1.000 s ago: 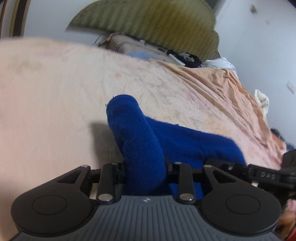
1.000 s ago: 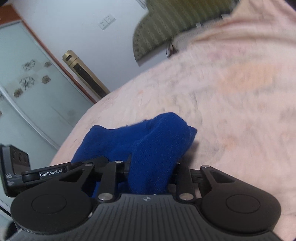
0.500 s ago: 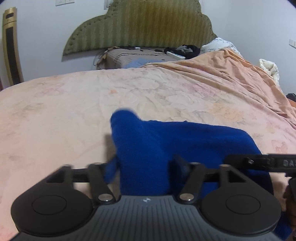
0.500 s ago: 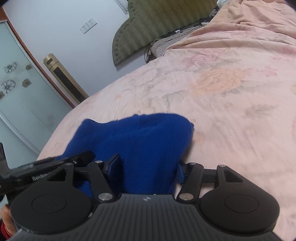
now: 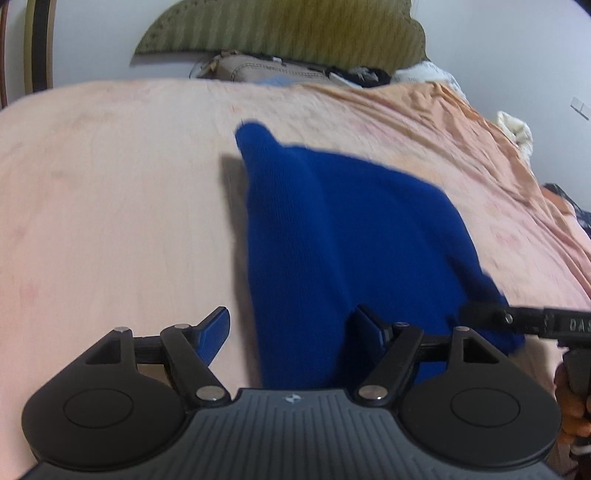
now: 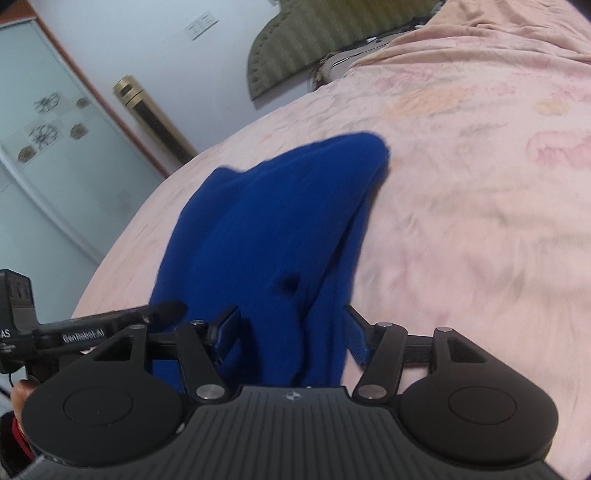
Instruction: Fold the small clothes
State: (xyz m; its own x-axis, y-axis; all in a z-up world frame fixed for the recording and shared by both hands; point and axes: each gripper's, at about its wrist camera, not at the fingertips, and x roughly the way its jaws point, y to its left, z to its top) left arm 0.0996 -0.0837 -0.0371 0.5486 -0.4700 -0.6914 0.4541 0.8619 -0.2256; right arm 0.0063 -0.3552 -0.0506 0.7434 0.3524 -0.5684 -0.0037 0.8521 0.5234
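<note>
Both claws stand open, jaws just parted, gripping nothing: the left claw (image 5: 291,328) and right claw (image 6: 291,328) each straddle a near edge of the blue cloth (image 5: 351,229), pads off it. It lies bunched on the pink bed (image 5: 110,184). Beyond stands a green headboard (image 5: 295,33).

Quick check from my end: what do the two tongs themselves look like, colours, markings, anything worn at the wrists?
Both tongs, left and right, are matte black with a ribbed grey-black body, two round discs, silver pivot pins and blue pads. A small white logo sits mid-body. The left unit's side reads "GenRobot.AI". A red cuff shows at the left wrist.
</note>
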